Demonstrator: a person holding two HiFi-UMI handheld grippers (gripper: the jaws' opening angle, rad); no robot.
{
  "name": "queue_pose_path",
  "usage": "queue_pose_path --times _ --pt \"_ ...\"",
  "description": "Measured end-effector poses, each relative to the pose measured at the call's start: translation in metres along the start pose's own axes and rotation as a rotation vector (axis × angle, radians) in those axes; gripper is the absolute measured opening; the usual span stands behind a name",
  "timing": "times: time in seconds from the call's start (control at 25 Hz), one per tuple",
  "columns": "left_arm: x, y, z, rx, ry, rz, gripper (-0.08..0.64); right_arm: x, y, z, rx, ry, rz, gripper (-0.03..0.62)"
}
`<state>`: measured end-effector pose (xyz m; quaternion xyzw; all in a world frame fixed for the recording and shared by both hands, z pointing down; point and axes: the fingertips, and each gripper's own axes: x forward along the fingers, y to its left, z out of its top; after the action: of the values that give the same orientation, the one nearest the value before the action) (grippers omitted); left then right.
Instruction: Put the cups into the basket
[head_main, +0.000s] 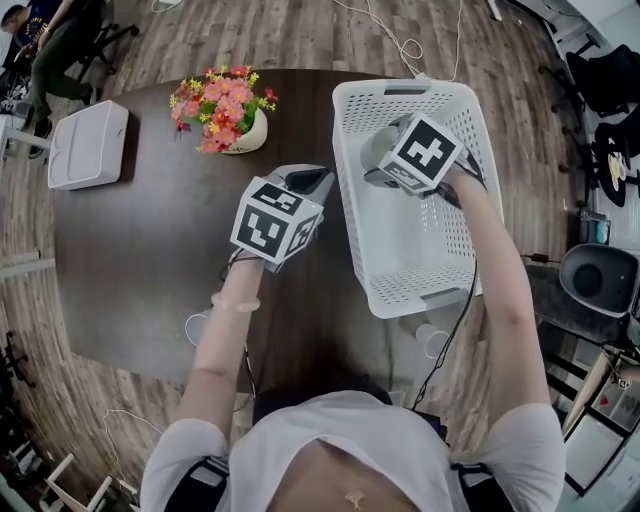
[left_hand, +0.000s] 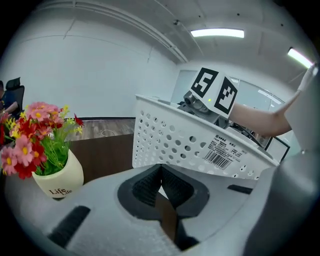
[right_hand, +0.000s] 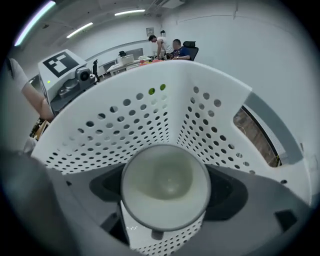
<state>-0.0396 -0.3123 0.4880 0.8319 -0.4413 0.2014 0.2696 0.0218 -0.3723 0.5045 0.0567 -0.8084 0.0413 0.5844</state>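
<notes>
The right gripper (head_main: 383, 152) grips a cup (right_hand: 165, 186) already inside the basket's (head_main: 346, 205) far end, while the left gripper (head_main: 306, 183), closed and empty, hangs beside it.

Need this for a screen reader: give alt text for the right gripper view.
The right hand-held gripper grips a white cup, its mouth facing the camera, inside a perforated white basket. The left hand-held gripper shows beyond the rim, upper left.
</notes>
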Motion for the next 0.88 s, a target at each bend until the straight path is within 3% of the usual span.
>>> queue_pose_path --times 0.4,0.88 --pt "0.018 0.012 -0.018 -0.032 0.033 -0.015 0.011 0.044 -0.012 0.003 0.012 0.013 0.009 0.422" --pt "0.026 0.015 -0.026 -0.055 0.046 -0.028 0.011 0.066 0.0 0.004 0.01 0.001 0.082 0.422"
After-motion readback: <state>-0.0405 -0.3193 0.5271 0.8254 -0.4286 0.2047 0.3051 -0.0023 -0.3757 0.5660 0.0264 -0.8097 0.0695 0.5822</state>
